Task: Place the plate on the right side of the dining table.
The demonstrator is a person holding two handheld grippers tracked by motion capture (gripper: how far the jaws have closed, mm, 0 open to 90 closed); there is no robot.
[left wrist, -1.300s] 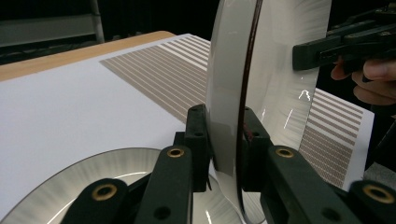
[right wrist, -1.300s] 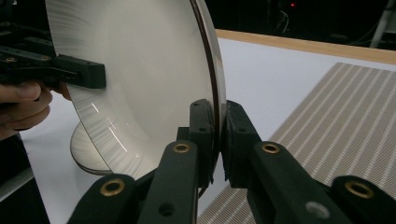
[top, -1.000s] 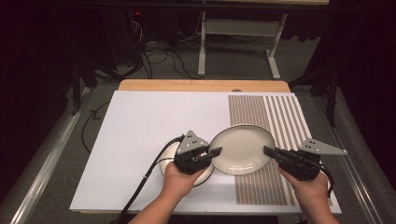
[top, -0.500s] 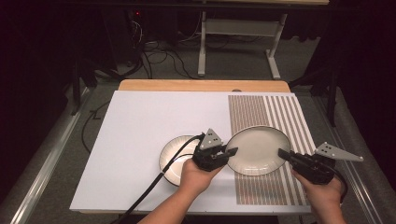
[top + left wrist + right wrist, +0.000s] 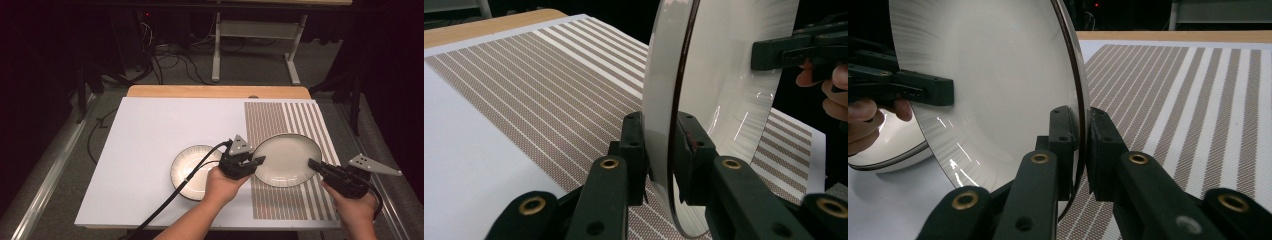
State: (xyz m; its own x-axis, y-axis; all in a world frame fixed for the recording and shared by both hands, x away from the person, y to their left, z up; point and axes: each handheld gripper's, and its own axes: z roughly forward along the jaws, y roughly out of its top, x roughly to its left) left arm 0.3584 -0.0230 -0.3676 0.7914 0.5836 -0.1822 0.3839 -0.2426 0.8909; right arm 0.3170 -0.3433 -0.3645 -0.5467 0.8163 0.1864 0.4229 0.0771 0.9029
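The white table (image 5: 150, 150) carries a striped mat (image 5: 300, 120) along its right edge, and the carried plate (image 5: 287, 159) hangs over the mat's near half, closer to the table's front edge than its back. A second plate (image 5: 187, 167) rests on the bare white just left of it. Each tool pinches the carried plate's rim — the left gripper (image 5: 252, 162) on its left side, the right gripper (image 5: 315, 165) on its right, jaws pressed onto the rim. So the plate spans straight between both hands, equally near each; setting it down looks like a matter of lowering both together.
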